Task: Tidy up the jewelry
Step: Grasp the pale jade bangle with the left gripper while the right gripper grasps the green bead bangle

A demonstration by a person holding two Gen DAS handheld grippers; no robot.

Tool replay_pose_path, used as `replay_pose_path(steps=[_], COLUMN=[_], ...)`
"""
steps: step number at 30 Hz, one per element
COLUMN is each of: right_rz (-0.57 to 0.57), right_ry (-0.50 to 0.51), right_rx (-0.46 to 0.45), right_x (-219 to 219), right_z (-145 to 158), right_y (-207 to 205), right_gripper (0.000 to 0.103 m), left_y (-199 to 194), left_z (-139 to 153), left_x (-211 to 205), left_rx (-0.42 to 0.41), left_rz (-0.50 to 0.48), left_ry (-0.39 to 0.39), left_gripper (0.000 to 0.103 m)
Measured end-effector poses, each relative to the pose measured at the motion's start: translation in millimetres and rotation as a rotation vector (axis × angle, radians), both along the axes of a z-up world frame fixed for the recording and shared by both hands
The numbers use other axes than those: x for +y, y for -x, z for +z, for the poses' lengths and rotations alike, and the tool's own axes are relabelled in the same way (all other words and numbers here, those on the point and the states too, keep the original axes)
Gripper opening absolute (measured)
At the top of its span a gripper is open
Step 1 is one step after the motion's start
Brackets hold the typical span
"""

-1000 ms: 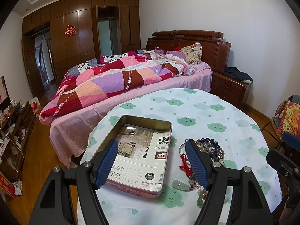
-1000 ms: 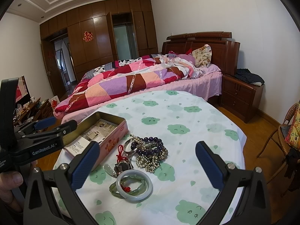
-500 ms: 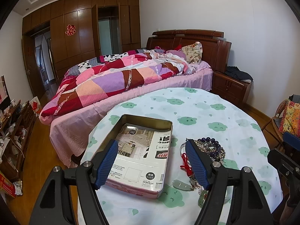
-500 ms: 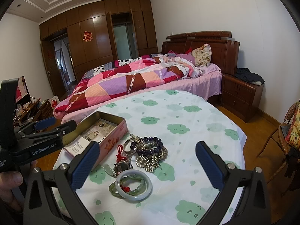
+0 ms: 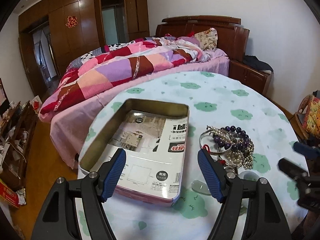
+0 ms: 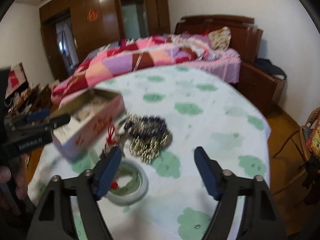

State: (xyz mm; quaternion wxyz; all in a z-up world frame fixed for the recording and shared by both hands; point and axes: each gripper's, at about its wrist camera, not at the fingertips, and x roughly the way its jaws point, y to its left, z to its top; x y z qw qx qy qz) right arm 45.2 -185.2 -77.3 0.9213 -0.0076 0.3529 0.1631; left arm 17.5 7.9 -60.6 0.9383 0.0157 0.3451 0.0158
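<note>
Jewelry [image 5: 232, 146] is heaped right of centre in the left wrist view, on a round table [image 5: 220, 100] covered with a cloud-print cloth. A pale green bangle [image 6: 128, 184] is seen at lower centre of the blurred right wrist view, nearest that camera. The right gripper [image 6: 158, 172] is closing, with nothing pressed between its jaws; its left finger overlaps the bangle in the picture. The left gripper [image 5: 162, 172] is held open and empty above the near end of an open tin [image 5: 138, 150], which lies just left of the heap. A bed [image 5: 128, 68] is seen beyond.
</note>
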Motion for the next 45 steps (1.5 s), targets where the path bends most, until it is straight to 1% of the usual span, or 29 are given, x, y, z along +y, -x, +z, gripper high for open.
replay_pose_path(steps=[1, 2, 3, 4, 6, 9, 11, 16, 18, 19, 21, 25, 26, 28, 29, 30, 31, 36, 39, 42, 45], right_rz=[0.019, 0.042, 0.062, 0.077, 0.103, 0.119, 0.127, 0.152, 0.188, 0.195, 0.202, 0.208, 0.215, 0.212, 0.205, 0.199, 0.191, 0.191, 0.196, 0.189, 0.18], right_ry=[0.01, 0.025, 0.042, 0.052, 0.067, 0.085, 0.092, 0.084, 0.055, 0.035, 0.024, -0.018, -0.044, -0.082, -0.104, -0.123, -0.14, -0.115, -0.142, -0.086, -0.096], right_rx=[0.017, 0.034, 0.048, 0.063, 0.097, 0.135, 0.16, 0.155, 0.206, 0.227, 0.224, 0.245, 0.258, 0.271, 0.278, 0.283, 0.287, 0.274, 0.277, 0.251, 0.249], right_x=[3.3, 7.4, 10.9, 13.3, 17.9, 20.1, 20.6, 20.9, 22.0, 20.9, 19.2, 12.7, 9.8, 5.7, 2.1, 0.3, -1.5, 4.3, 1.9, 2.3, 1.1], right_z=[-4.0, -7.1, -9.3, -11.7, -18.2, -25.8, -30.5, -30.9, -38.1, -42.7, -41.1, -40.7, -40.6, -41.0, -40.8, -40.8, -39.9, -37.7, -35.4, -32.2, -32.4], right_y=[-0.6, -0.9, -0.6, -1.9, -4.6, -9.3, -10.1, -9.5, -14.5, -16.2, -15.4, -15.1, -16.3, -19.5, -20.1, -22.6, -24.5, -28.6, -30.0, -28.0, -29.9], right_gripper=[0.071, 0.068, 0.062, 0.059, 0.047, 0.039, 0.036, 0.034, 0.028, 0.028, 0.021, 0.023, 0.026, 0.026, 0.027, 0.03, 0.03, 0.03, 0.03, 0.028, 0.028], left_y=[-1.6, -2.1, -2.5, -0.9, -2.5, -3.5, -4.9, -5.9, -6.6, -7.4, -6.8, -6.8, -6.7, -7.6, -7.9, -7.7, -8.2, -8.8, -8.3, -7.4, -7.6], left_z=[-0.7, -1.4, -3.0, -3.8, -4.8, -5.4, -5.9, -6.5, -6.1, -5.9, -5.5, -5.8, -5.6, -5.5, -5.6, -5.5, -5.9, -10.6, -12.3, -12.6, -13.1], left_x=[-1.7, -2.9, -5.2, -5.8, -9.0, -9.9, -10.7, -13.2, -13.8, -13.4, -14.4, -14.9, -14.8, -14.2, -13.9, -14.4, -14.6, -20.3, -22.0, -25.6, -25.8], left_rx=[0.005, 0.008, 0.009, 0.01, 0.014, 0.02, 0.025, 0.032, 0.032, 0.032, 0.029, 0.032, 0.033, 0.035, 0.035, 0.035, 0.035, 0.046, 0.05, 0.044, 0.042], left_rz=[-0.003, -0.011, -0.015, -0.019, -0.028, -0.033, -0.035, -0.044, -0.051, -0.054, -0.06, -0.063, -0.062, -0.062, -0.063, -0.065, -0.066, -0.081, -0.087, -0.093, -0.095], left_ry=[0.004, 0.006, 0.005, 0.006, 0.015, 0.02, 0.024, 0.032, 0.034, 0.036, 0.037, 0.035, 0.036, 0.038, 0.038, 0.039, 0.037, 0.019, 0.011, -0.002, -0.007], left_gripper=[0.074, 0.074, 0.074, 0.074, 0.074, 0.074, 0.074, 0.074, 0.074, 0.074, 0.074, 0.074, 0.074, 0.074, 0.074, 0.074, 0.074, 0.074, 0.074, 0.074, 0.074])
